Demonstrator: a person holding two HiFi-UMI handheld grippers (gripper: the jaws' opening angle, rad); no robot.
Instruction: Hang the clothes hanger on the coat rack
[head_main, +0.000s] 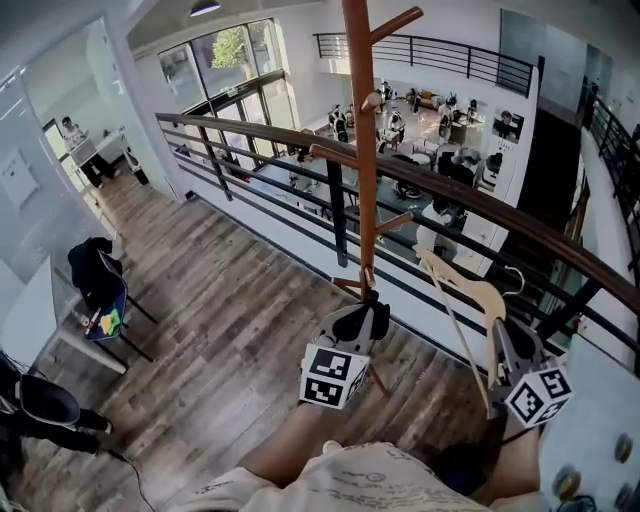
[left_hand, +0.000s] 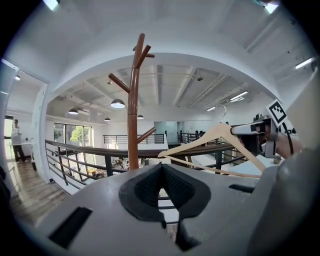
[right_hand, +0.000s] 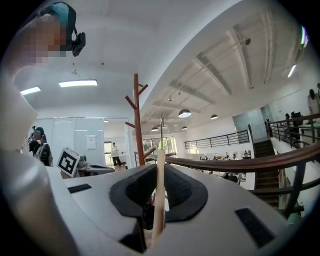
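Observation:
The brown wooden coat rack (head_main: 360, 150) stands upright by the railing, its pegs angled upward; it also shows as a coat rack (left_hand: 132, 110) and a coat rack (right_hand: 136, 120). My left gripper (head_main: 365, 305) sits close to the pole's lower part, and its jaws (left_hand: 160, 172) are shut with nothing between them. To the right, my right gripper (head_main: 500, 335) is shut on the shoulder of a pale wooden hanger (head_main: 470, 295). That hanger (right_hand: 159, 195) runs edge-on between the jaws, its metal hook (head_main: 515, 280) up. The hanger (left_hand: 215, 137) hangs right of the rack, apart from it.
A dark curved railing (head_main: 480, 200) runs behind the rack, with a lower floor beyond it. A chair draped with a dark jacket (head_main: 95, 275) stands at left beside a white desk. A white surface (head_main: 600, 400) lies at the bottom right. Wooden flooring (head_main: 220, 330) spreads left of the rack.

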